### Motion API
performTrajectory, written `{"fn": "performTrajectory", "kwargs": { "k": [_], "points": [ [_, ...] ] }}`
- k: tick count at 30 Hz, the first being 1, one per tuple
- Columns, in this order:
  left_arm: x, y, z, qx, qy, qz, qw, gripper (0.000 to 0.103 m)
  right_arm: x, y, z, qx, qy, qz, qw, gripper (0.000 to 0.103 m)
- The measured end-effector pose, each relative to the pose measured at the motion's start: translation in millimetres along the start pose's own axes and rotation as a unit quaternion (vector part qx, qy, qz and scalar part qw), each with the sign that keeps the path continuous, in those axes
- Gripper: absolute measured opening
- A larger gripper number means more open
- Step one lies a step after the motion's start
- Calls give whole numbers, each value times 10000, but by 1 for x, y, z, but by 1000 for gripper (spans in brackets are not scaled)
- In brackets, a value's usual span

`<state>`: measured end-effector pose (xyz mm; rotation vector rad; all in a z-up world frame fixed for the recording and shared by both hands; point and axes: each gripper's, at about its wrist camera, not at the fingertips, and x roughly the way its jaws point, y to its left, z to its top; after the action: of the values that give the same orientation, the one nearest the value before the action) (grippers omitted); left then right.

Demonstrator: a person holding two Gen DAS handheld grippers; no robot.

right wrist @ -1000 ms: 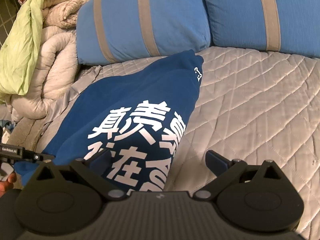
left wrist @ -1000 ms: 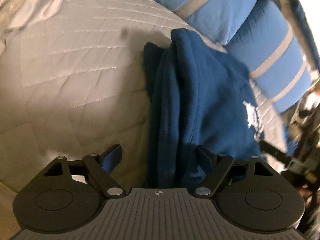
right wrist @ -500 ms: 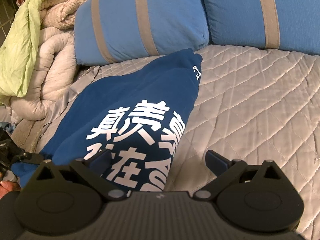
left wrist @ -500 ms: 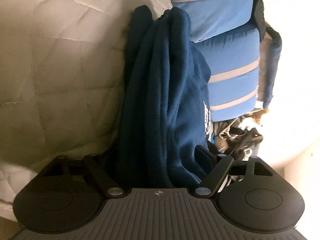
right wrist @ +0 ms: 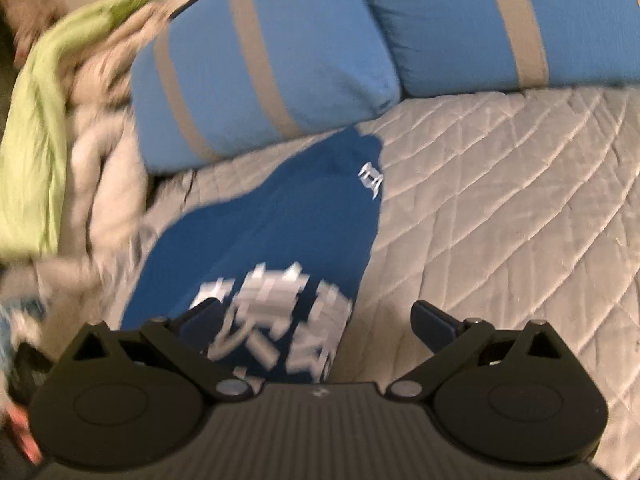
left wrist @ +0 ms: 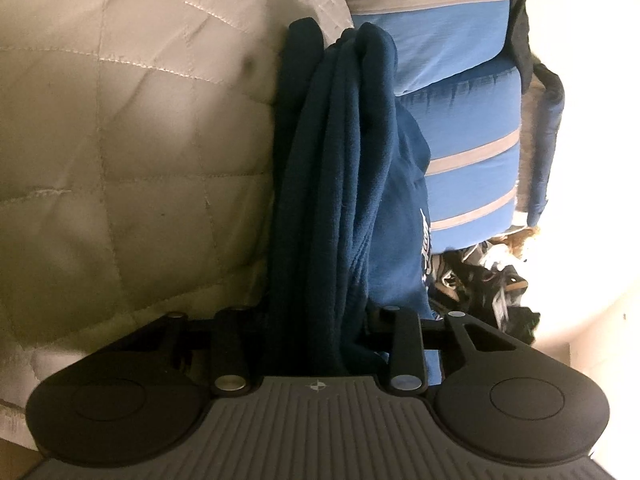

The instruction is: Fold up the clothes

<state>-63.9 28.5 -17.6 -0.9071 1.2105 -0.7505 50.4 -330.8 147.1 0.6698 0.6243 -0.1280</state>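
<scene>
One quilted grey bedspread (right wrist: 500,208) is seen covering the bed in both views; two blue pillows with grey stripes (right wrist: 260,60) are propped side by side at its head, the second (right wrist: 500,16) to the right of the first; a heap of pale bedding (right wrist: 96,168) is piled at the left edge in the right wrist view, with one light green cloth (right wrist: 36,144) draped over it, all much blurred. One navy sweatshirt (right wrist: 280,220) is laid on the bedspread just below the pillows; white printed characters (right wrist: 276,308) are carried on its near part and one small white mark (right wrist: 370,178) near its far end. In the left wrist view the same garment (left wrist: 332,184) is bunched into several vertical folds and is clamped between the closed fingers of the left gripper (left wrist: 316,332), the fingers themselves being hidden by the cloth. The right gripper (right wrist: 320,320) is held above the printed end of the sweatshirt; its two fingers are spread wide apart and nothing is gripped between them.
</scene>
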Motion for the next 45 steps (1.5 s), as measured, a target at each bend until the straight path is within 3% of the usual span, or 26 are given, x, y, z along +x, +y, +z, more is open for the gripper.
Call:
{"fn": "performTrajectory", "kwargs": {
  "k": [3,8,12,16,20,22,23,24,27,31,45],
  "points": [
    [0,2,-1,12,-14,-33,10000,36,17,-25,19,715,-1,422,9965,103],
    [-1,4,-1,18,2,-72,10000,36,54,-60,38,1613,121,1093,9808,102],
    [-3,6,-2,23,-3,-90,10000,36,83,-73,43,1880,327,1317,9728,95],
    [-4,8,-3,22,-40,-123,9999,36,94,-66,42,1841,383,1342,9730,91],
    [-5,9,-5,19,-103,-131,9999,35,106,-60,41,1802,440,1366,9731,75],
    [-5,9,-6,23,-148,-112,9998,35,112,-57,41,1782,468,1378,9732,55],
    [-5,8,-7,20,-164,-97,9998,35,115,-55,41,1772,482,1384,9732,41],
    [-6,8,-7,16,-177,-80,9998,34,118,-54,41,1762,496,1390,9732,34],
    [-8,4,-8,7,-220,19,9998,32,115,-46,45,1663,441,1419,9748,27],
    [-16,-18,-9,190,-387,163,9989,30,94,-29,58,1422,220,1475,9785,25],
    [-77,-99,18,925,-1106,42,9895,29,43,39,115,767,-415,1700,9816,24]
  ]
}}
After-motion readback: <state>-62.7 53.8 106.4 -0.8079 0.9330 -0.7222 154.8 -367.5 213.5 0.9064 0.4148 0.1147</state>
